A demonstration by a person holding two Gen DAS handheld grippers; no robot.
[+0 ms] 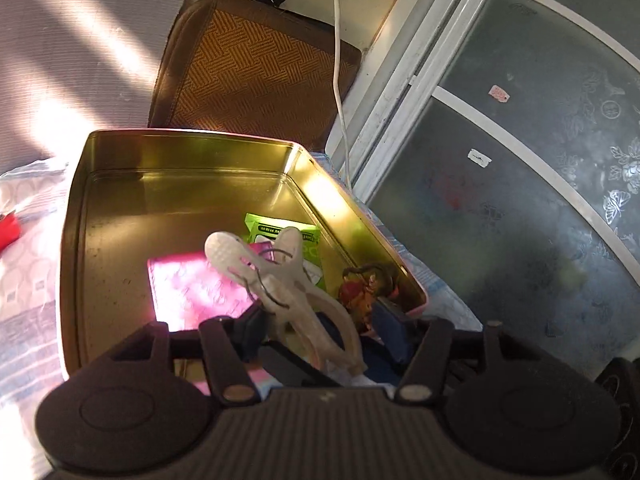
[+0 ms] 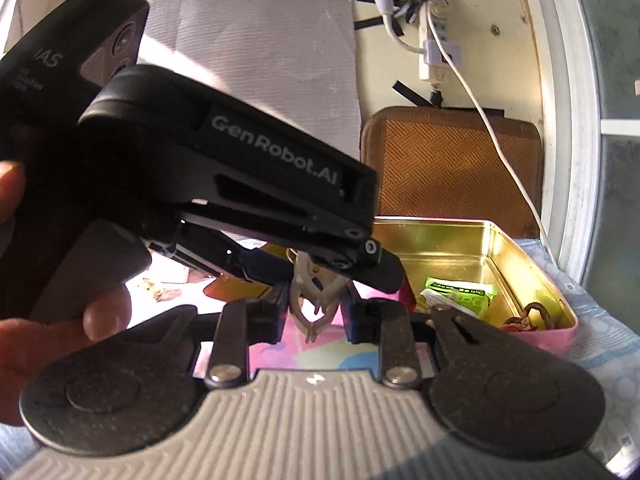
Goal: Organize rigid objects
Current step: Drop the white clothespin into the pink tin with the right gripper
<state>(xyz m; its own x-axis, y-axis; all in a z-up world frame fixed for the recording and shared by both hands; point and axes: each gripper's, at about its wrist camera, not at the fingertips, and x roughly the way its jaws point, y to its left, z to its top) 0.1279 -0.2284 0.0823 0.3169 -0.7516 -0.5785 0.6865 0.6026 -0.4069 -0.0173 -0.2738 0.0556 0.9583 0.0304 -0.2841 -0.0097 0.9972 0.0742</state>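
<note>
Two grippers above the near edge of an open gold tin [image 1: 192,133]. Left of the tin, patterned bedding [image 1: 24,240]. Inside the tin at its near left, a pink packet [image 1: 188,284]; toward its middle, a green packet [image 1: 264,226]; in its near right corner, a dark red-brown trinket [image 1: 360,288]. Above the tin's near side, a white clothes peg [image 1: 276,280], off the tin floor, tilted. Left gripper [image 1: 320,320] with jaws apart, peg standing between them, right pad clear of it. Right gripper [image 2: 316,316] closed in on the peg's legs, just short of the tin's near wall. Gripping the left tool, a hand [image 2: 60,320]. Behind the tin, a woven brown mat [image 1: 256,64]; past its far right corner, a white cable [image 1: 338,80].
</note>
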